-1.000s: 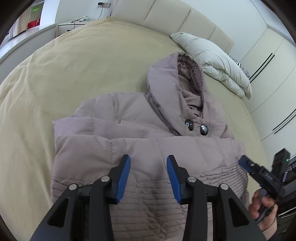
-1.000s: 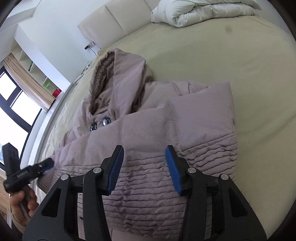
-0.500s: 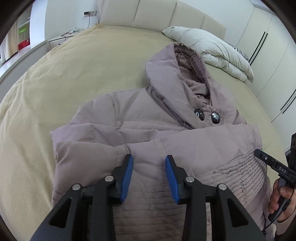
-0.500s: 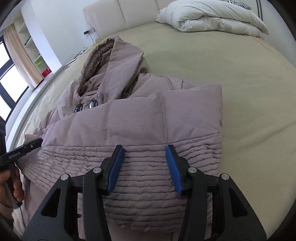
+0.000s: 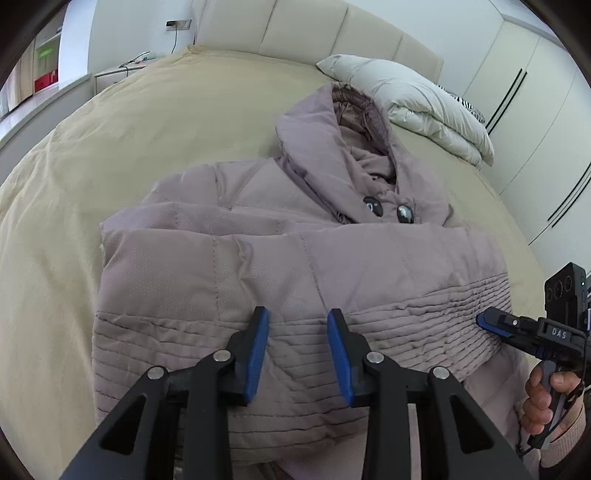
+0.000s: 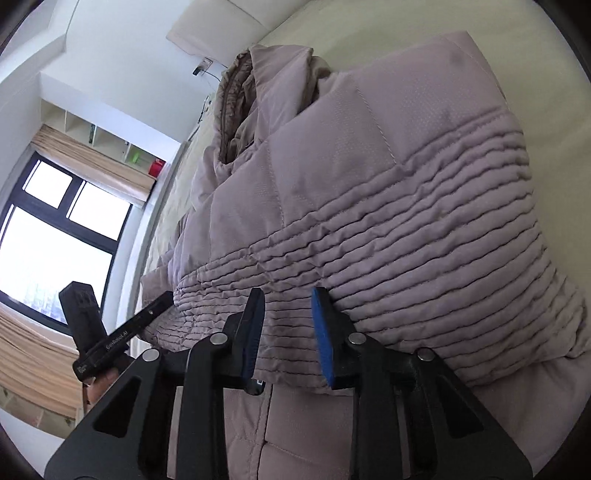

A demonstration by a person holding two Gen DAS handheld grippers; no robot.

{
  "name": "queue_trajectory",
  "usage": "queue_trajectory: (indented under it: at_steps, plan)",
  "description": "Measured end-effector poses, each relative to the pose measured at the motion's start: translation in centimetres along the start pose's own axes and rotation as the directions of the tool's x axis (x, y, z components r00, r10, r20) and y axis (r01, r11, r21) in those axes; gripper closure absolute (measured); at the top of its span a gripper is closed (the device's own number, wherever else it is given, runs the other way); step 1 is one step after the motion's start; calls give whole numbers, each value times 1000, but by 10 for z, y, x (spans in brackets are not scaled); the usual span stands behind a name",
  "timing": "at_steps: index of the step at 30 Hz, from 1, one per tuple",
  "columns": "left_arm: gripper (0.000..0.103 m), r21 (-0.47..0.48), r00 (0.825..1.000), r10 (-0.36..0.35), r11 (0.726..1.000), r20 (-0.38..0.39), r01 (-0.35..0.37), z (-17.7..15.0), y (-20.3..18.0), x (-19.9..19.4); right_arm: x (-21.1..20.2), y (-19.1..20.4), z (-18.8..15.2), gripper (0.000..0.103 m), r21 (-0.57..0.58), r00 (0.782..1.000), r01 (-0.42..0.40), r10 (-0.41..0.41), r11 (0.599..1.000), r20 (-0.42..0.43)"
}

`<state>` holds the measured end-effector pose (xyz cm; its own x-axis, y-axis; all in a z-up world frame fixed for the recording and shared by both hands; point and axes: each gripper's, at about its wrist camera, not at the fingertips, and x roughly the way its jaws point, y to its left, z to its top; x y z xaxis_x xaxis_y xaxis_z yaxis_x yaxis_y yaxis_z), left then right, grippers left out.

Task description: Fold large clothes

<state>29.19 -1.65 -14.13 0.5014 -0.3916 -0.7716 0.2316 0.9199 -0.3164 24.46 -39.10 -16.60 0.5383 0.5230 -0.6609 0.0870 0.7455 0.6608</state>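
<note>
My left claw (image 5: 297, 350) hangs with fingers spread wide, nothing between the blue pads (image 5: 258, 352), over the ribbed hem of the jacket (image 5: 295, 258). My right claw (image 6: 288, 334) is likewise wide and empty, low at the same hem band near its right corner. Jacket: mauve, padded, lower part folded up over the chest, hood (image 5: 354, 147) flat toward the headboard (image 5: 314, 33), two dark buttons (image 5: 371, 205) showing. It lies on the tan bed (image 5: 129, 147). A folded white duvet (image 5: 417, 103) sits beyond the hood.
</note>
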Motion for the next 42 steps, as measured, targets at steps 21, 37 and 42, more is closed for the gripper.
queue_trajectory:
  at_steps: [21, 37, 42]
  plan:
    - [23, 93, 987, 157, 983, 29, -159, 180, -79, 93, -2, -16, 68, 23, -56, 980, 74, -62, 996, 188]
    - [78, 27, 980, 195, 980, 35, -196, 214, -51, 154, 3, -24, 42, 23, -195, 953, 105, -43, 975, 300]
    - [94, 90, 971, 229, 968, 66, -234, 208, -55, 145, 1, -9, 47, 23, -196, 954, 152, -92, 969, 285]
